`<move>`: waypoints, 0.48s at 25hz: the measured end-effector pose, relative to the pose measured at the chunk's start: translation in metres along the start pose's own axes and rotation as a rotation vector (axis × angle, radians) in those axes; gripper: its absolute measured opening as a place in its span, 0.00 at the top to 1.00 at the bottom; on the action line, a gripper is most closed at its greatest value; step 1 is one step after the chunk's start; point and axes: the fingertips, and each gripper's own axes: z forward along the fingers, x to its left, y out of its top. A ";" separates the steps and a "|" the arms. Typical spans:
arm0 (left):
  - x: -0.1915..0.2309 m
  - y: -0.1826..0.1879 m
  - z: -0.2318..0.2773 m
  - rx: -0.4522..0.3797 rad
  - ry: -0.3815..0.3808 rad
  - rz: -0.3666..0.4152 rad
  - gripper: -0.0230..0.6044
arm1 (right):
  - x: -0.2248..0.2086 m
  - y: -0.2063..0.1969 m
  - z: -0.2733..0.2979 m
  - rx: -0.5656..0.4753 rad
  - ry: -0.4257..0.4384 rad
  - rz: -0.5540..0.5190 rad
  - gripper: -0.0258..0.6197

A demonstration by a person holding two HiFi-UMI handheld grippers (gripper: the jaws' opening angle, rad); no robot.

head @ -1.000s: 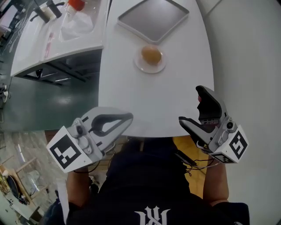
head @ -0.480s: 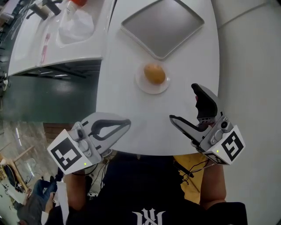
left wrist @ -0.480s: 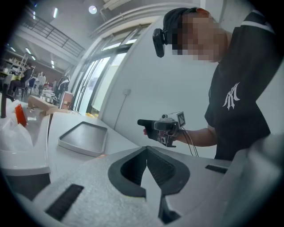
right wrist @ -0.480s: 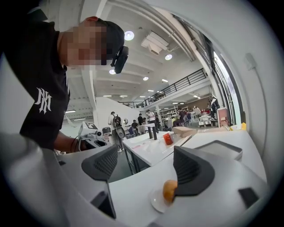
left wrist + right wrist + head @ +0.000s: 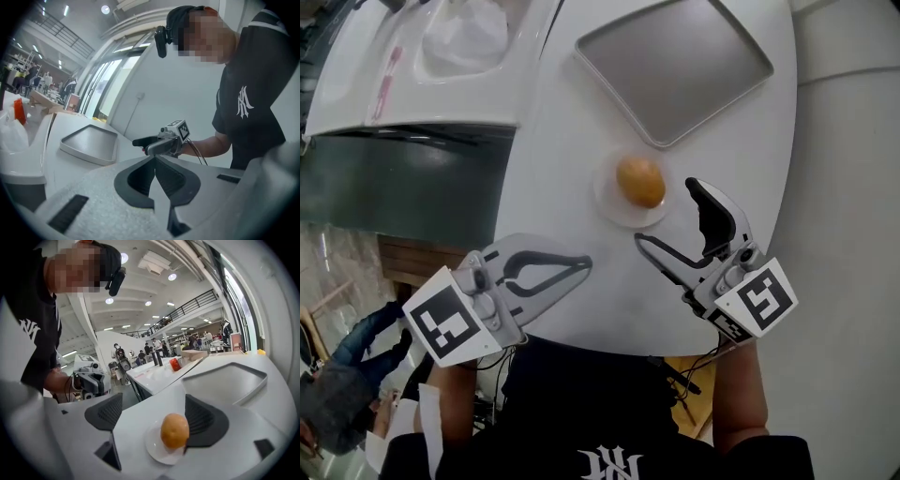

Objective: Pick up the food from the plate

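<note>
Holds left gripper (image 5: pixel 581 265) low over near edge of table (image 5: pixel 553 178), jaws clenched together, nothing between them. Keeps it well apart from plate (image 5: pixel 614 208), no part in the pick as placed.

Holds right gripper (image 5: pixel 666 212) just short of plate, tips near its near rim. Jaws opening wide, nothing grasped.

Lines up food (image 5: pixel 640 181) between the two pads in right gripper view, closer to right-hand pad. No pad contact visible on either side.

Shows food, round and orange-brown, resting on middle of plate, not lifted.

Progress, as judged: approach and aim about done. Leaves grasp and lift undone. Likely needs a short push forward until pads flank food, then a squeeze, then a raise clear of plate. Looks smooth and round, so may roll or slip if pinched off-centre.

Beyond plate: grey tray (image 5: pixel 675 61), empty, near plate but not touching.

Farther left, across a gap: second white table (image 5: pixel 356 84) with clear bag (image 5: pixel 473 33) on it. Not part of task.
</note>
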 end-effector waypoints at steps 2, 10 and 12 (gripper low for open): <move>0.000 0.002 0.000 -0.010 -0.009 -0.005 0.96 | -0.001 -0.009 0.010 0.052 -0.010 -0.024 0.38; 0.001 -0.007 0.007 -0.030 -0.048 -0.013 0.95 | -0.017 -0.042 0.039 0.199 -0.057 -0.119 0.37; 0.001 -0.011 0.005 -0.023 -0.052 -0.022 0.95 | -0.018 -0.046 0.044 0.213 -0.060 -0.125 0.37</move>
